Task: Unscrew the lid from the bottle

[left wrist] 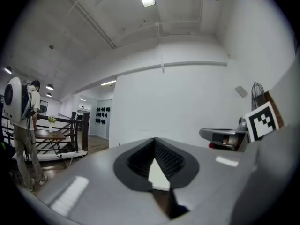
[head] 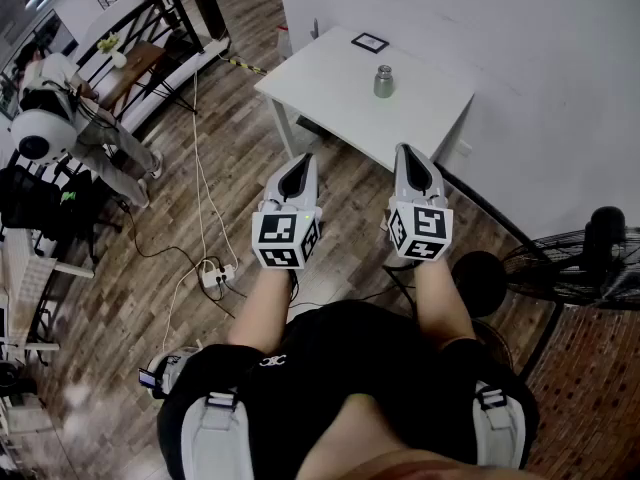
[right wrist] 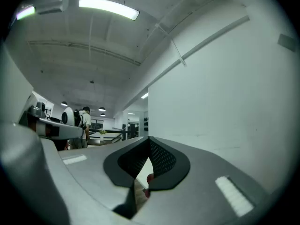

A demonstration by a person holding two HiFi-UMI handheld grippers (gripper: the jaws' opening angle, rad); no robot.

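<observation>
While short of the table (head: 330,78), holds left gripper (head: 300,158) and right gripper (head: 408,150) with jaws pressed together, empty. Shows bottle (head: 384,81) upright there.

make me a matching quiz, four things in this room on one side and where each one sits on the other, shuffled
1 bottle
2 black frame
3 fan
4 power strip

A wood floor, at left
B far edge of the white table
C middle of that table
D floor, far right

Pairs: 1-C, 2-B, 3-D, 4-A
</observation>
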